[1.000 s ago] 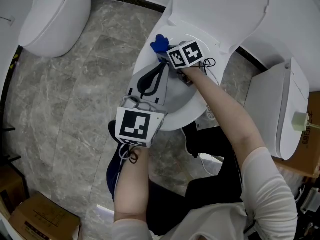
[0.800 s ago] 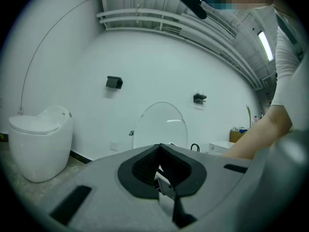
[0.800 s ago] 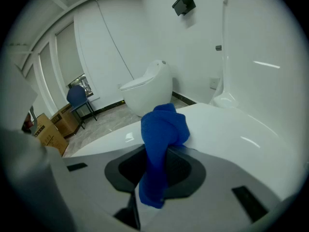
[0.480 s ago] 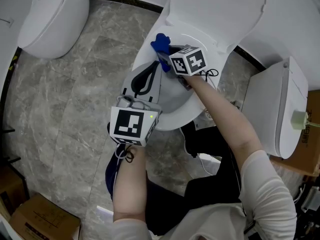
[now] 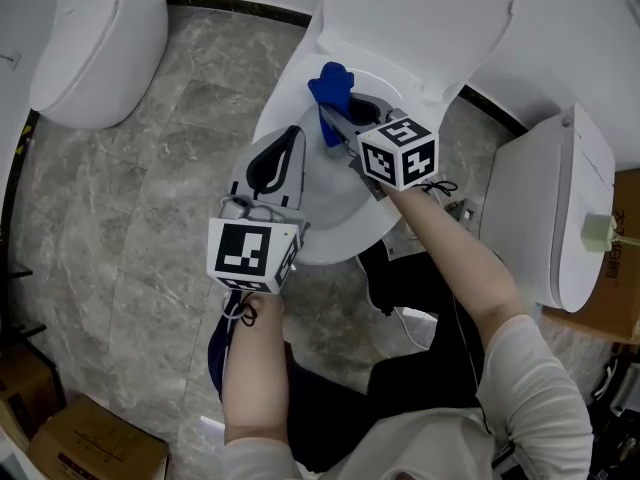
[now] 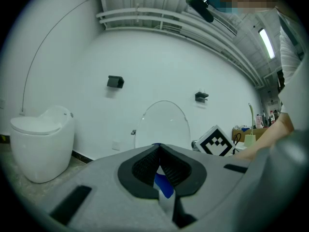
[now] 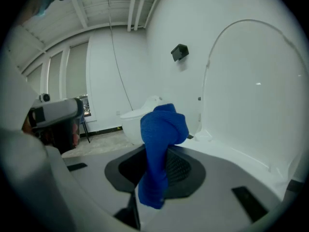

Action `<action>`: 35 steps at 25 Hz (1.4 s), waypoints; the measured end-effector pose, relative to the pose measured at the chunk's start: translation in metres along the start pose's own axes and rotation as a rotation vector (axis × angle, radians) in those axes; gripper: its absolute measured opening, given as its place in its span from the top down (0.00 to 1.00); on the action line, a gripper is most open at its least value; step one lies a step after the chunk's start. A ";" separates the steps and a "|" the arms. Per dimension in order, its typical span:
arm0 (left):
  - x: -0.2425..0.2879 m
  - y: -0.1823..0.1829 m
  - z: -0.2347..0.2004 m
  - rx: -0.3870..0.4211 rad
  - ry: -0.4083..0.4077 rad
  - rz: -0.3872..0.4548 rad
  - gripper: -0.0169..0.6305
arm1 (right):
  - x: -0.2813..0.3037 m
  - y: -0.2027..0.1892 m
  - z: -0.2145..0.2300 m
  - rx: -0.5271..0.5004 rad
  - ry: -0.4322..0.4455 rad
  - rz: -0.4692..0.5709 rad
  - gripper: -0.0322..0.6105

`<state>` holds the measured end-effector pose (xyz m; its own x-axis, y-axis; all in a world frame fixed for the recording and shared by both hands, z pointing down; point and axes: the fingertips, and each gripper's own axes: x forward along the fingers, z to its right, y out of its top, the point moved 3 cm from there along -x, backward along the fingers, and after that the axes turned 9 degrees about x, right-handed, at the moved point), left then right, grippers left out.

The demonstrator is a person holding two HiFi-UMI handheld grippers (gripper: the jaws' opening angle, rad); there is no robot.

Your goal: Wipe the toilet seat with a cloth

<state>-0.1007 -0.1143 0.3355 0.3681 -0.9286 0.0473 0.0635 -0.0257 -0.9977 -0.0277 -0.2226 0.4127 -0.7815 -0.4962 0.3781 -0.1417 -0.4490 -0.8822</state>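
A bunched blue cloth (image 5: 330, 86) sits over the far left part of the white toilet seat (image 5: 283, 108), and my right gripper (image 5: 336, 120) is shut on it. In the right gripper view the cloth (image 7: 159, 144) stands up from between the jaws, with the seat (image 7: 241, 161) and the raised lid (image 7: 256, 91) to the right. My left gripper (image 5: 276, 164) hovers over the near left side of the bowl, its dark pads meeting at the tip and holding nothing. In the left gripper view a strip of blue shows through the slot behind the left gripper's (image 6: 158, 149) tip.
The raised lid (image 5: 420, 18) leans against the wall behind the bowl. A second white toilet (image 5: 90, 38) stands at far left, another white fixture (image 5: 550, 218) at right. Cardboard boxes (image 5: 90, 448) sit at bottom left. Grey marble floor (image 5: 150, 218) surrounds the bowl.
The right gripper's marker cube has swung right and back toward me while the cloth stays at the seat's far left. The left gripper has drifted a little left.
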 end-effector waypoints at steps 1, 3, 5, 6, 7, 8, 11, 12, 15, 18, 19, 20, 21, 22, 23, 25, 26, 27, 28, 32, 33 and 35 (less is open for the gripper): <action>0.001 0.000 0.001 0.003 -0.001 -0.002 0.96 | -0.008 0.001 -0.001 0.003 0.000 0.016 0.82; 0.003 -0.001 0.000 0.008 0.001 -0.002 0.96 | -0.023 0.003 -0.004 -0.003 0.002 0.048 0.82; 0.004 -0.002 -0.001 0.002 0.007 -0.001 0.96 | -0.036 0.006 -0.008 -0.016 0.007 0.082 0.82; 0.004 -0.002 -0.002 -0.007 0.011 0.001 0.96 | -0.042 0.008 -0.011 -0.025 0.010 0.101 0.82; 0.004 -0.002 -0.003 -0.018 0.014 0.003 0.96 | -0.047 0.010 -0.014 -0.034 0.014 0.121 0.82; 0.004 -0.002 -0.004 -0.029 0.017 0.005 0.96 | -0.053 0.012 -0.018 -0.045 0.017 0.140 0.82; 0.005 -0.002 -0.006 -0.030 0.030 0.004 0.96 | -0.065 0.019 -0.026 -0.083 0.025 0.189 0.82; 0.006 -0.002 -0.006 -0.026 0.032 0.003 0.96 | -0.069 0.021 -0.029 -0.088 0.029 0.204 0.82; 0.006 -0.001 -0.005 -0.014 0.030 0.007 0.96 | -0.081 0.024 -0.032 -0.086 0.034 0.236 0.82; 0.005 0.001 -0.009 -0.003 0.036 0.014 0.96 | -0.085 0.025 -0.030 -0.071 0.030 0.245 0.82; 0.004 0.001 -0.010 0.001 0.040 0.015 0.96 | -0.085 0.025 -0.029 -0.065 0.032 0.246 0.82; 0.004 0.001 -0.011 0.003 0.043 0.015 0.96 | -0.086 0.025 -0.029 -0.059 0.033 0.248 0.82; 0.004 0.000 -0.011 0.004 0.045 0.016 0.96 | -0.087 0.025 -0.028 -0.051 0.035 0.251 0.82; 0.004 0.000 -0.010 0.004 0.047 0.016 0.96 | -0.089 0.026 -0.028 -0.036 0.039 0.255 0.82; 0.005 0.000 -0.010 0.005 0.047 0.016 0.96 | -0.090 0.027 -0.028 -0.013 0.046 0.262 0.82; 0.005 -0.001 -0.008 0.009 0.047 0.015 0.96 | -0.091 0.029 -0.029 0.013 0.059 0.275 0.82; 0.005 -0.001 -0.006 0.014 0.046 0.014 0.96 | -0.091 0.030 -0.031 0.004 0.063 0.279 0.82; 0.006 -0.001 -0.005 0.020 0.044 0.012 0.96 | -0.092 0.031 -0.032 -0.010 0.067 0.284 0.82; 0.008 -0.001 -0.004 0.027 0.042 0.010 0.96 | -0.093 0.032 -0.034 -0.022 0.073 0.288 0.82; 0.011 0.001 -0.005 0.032 0.063 0.018 0.96 | -0.096 0.031 -0.038 -0.088 0.082 0.288 0.82; 0.011 0.001 -0.006 0.032 0.076 0.025 0.96 | -0.097 0.030 -0.040 -0.101 0.083 0.288 0.82; 0.012 0.002 -0.008 0.031 0.099 0.037 0.96 | -0.097 0.028 -0.041 -0.108 0.088 0.288 0.82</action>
<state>-0.1034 -0.1283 0.3338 0.2773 -0.9608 0.0041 0.0807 0.0191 -0.9966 0.0191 -0.1561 0.3400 -0.8476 -0.5234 0.0871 0.0326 -0.2153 -0.9760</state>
